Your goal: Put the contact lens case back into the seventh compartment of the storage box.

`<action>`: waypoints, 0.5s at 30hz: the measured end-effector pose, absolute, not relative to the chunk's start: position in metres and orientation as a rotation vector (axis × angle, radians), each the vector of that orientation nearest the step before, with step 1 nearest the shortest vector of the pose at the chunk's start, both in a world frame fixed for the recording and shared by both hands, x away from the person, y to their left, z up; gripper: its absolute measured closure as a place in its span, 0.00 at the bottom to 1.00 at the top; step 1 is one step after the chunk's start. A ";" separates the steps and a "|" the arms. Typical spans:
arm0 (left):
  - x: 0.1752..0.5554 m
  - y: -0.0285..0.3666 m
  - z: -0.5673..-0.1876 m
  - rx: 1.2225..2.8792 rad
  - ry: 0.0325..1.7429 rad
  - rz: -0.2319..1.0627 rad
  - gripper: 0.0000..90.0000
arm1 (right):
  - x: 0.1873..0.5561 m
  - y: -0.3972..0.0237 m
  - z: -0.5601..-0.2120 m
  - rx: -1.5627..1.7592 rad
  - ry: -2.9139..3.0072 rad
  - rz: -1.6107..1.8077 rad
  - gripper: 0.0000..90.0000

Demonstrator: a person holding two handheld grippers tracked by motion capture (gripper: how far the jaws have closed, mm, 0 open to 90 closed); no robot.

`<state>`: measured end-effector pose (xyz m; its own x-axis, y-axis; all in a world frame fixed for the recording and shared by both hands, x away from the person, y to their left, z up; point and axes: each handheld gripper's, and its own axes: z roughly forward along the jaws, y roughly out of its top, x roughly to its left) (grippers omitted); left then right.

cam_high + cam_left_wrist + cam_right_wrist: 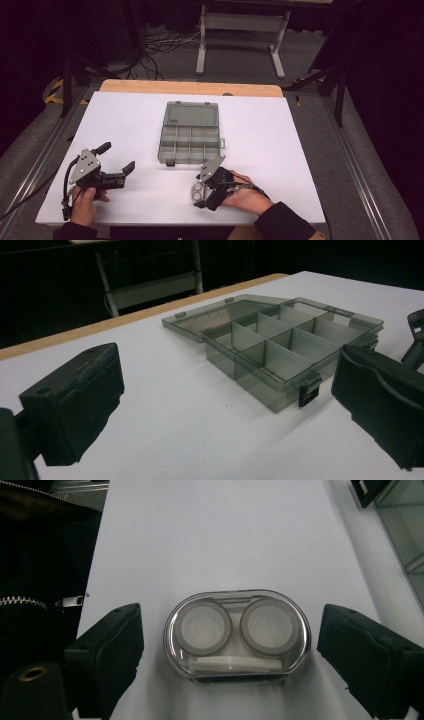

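An open, empty compartment box [190, 132] waits; the right gripper [227, 655], jaws spread, brackets an ungrasped contact-lens case [237, 634]; the left gripper [117, 157] rests spread.

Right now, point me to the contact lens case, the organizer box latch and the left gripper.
contact lens case [236, 636]: right gripper view, middle of its clear lid.
organizer box latch [308, 390]: left gripper view, dark clip on the front wall.
left gripper [119, 156]: high view, midway between its open jaws.

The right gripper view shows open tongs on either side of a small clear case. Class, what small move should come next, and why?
Probably close the right tongs on the clear oval case. They stand open with the case centred between them, untouched, on the white table. The open compartment box lies nearby.
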<state>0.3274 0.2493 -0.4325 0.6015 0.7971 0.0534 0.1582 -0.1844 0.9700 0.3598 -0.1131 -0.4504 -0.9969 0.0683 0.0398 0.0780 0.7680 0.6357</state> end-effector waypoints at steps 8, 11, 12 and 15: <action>0.327 0.249 -0.433 1.688 0.798 0.698 0.01 | 0.359 -0.112 -0.452 -0.090 -2.987 -1.019 0.23; 0.327 0.249 -0.432 1.689 0.797 0.697 0.01 | 0.358 -0.112 -0.451 -0.084 -2.997 -1.016 0.27; 0.327 0.249 -0.432 1.689 0.796 0.698 0.01 | 0.358 -0.112 -0.451 -0.083 -3.006 -1.012 0.29; 0.327 0.249 -0.432 1.687 0.797 0.696 0.01 | 0.357 -0.112 -0.451 -0.087 -3.016 -1.009 0.29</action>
<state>0.3275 0.2491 -0.4325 0.6022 0.7967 0.0514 0.1588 -0.1827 0.9703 0.3573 -0.1123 -0.4510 -0.9977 0.0646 -0.0208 0.0391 0.7976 0.6019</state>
